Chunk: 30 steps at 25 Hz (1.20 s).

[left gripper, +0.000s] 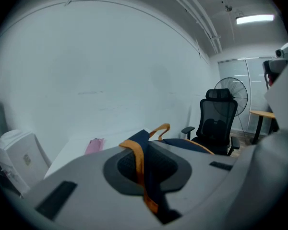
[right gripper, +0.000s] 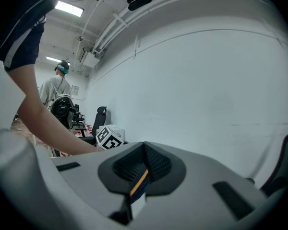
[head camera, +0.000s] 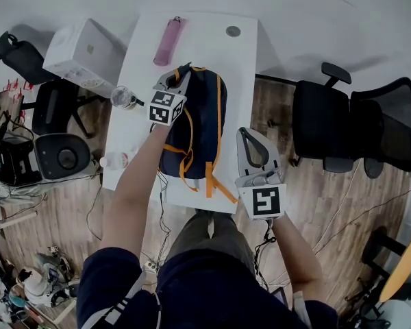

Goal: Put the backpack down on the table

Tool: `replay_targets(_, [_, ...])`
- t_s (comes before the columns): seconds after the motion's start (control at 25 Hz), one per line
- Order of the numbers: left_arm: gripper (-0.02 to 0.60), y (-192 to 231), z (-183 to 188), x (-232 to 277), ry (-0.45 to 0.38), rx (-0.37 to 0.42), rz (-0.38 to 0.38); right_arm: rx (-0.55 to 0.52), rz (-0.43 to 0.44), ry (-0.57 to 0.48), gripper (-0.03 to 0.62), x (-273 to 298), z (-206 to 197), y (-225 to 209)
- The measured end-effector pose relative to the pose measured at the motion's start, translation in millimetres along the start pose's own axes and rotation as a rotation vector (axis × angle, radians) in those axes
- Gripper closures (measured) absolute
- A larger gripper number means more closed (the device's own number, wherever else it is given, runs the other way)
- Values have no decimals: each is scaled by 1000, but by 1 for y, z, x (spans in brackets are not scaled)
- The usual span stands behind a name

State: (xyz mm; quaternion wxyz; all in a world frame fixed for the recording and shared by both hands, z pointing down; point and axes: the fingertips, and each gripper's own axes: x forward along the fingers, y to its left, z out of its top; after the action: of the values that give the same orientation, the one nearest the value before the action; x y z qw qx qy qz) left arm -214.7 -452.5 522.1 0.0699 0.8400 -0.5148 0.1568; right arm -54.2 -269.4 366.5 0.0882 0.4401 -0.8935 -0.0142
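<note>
Under left gripper [head camera: 180, 75], backpack [head camera: 202, 115] top partly hidden

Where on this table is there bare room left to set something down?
Barest is the far end of the table, between the pink case and the small round disc, beyond the backpack. A narrow strip runs along the backpack's right side. The left edge is crowded: a clear glass, a bottle and the person's forearm.
</note>
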Motion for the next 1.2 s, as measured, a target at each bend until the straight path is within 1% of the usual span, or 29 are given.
replay_targets(0.4, [568,9,-29,30,57,-22,6,19,-1,18,591,3,-11,-4])
replay_targets(0.68, [568,14,-43,41,88,-38,8,32,4,27,592,3,-16,-5])
replay_targets(1.2, [568,19,-70,60,184,-78,-7,41,15,31,592,3,-21,0])
